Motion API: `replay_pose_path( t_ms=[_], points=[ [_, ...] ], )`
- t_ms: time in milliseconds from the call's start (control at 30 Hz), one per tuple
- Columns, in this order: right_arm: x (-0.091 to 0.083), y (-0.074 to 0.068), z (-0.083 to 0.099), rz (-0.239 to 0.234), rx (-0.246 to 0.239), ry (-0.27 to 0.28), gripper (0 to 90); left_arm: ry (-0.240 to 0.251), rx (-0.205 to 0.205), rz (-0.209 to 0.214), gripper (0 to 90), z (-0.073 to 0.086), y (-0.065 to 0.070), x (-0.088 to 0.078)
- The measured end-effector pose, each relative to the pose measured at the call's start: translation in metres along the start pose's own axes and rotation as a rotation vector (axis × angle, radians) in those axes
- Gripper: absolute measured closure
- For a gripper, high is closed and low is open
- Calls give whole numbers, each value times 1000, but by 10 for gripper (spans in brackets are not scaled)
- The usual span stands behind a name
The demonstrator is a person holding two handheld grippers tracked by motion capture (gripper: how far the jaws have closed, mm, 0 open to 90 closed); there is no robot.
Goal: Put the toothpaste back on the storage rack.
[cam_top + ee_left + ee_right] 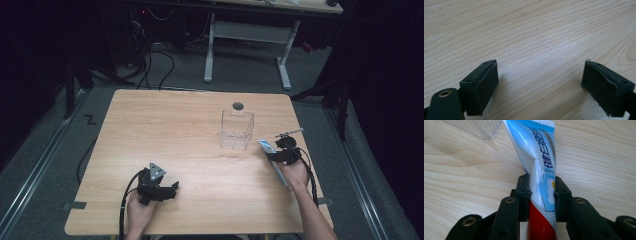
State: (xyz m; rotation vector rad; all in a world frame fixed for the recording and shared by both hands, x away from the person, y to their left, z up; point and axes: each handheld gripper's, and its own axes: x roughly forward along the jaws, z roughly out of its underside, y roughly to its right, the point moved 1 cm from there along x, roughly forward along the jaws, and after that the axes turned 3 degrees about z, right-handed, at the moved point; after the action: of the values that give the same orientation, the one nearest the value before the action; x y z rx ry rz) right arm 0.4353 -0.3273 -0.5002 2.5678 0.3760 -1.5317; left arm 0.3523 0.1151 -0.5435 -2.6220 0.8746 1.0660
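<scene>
Toothpaste tube [541, 170] — pinched mid-body by the right gripper [541, 195]; lift it upright toward the clear container [237, 130] — left gripper [541, 85] spread, idle.

Toothpaste tube [541, 157] cap end seemingly cut off.

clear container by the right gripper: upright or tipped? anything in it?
Upright: the clear container stands on its base on the table, open top upward. It looks empty; the toothpaste tube is outside it, clamped in the right gripper.
</scene>
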Motion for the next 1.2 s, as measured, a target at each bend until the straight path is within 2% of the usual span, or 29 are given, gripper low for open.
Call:
replay_pose_path(
  t_ms=[133,267,400,700,1200],
  points=[
    [-5,-1,3,-23,0,26,716,1,0,0,140,0,0,0],
    [-10,-1,7,-32,0,78,717,0,0,0,140,0,0,0],
    [-17,-1,9,-65,18,106,717,0,0,0,140,0,0,0],
    [-32,-9,9,-103,-9,184,719,0,0,0,140,0,0,0],
    [-47,-18,10,-157,-24,261,720,0,0,0,140,0,0,0]
  ],
)
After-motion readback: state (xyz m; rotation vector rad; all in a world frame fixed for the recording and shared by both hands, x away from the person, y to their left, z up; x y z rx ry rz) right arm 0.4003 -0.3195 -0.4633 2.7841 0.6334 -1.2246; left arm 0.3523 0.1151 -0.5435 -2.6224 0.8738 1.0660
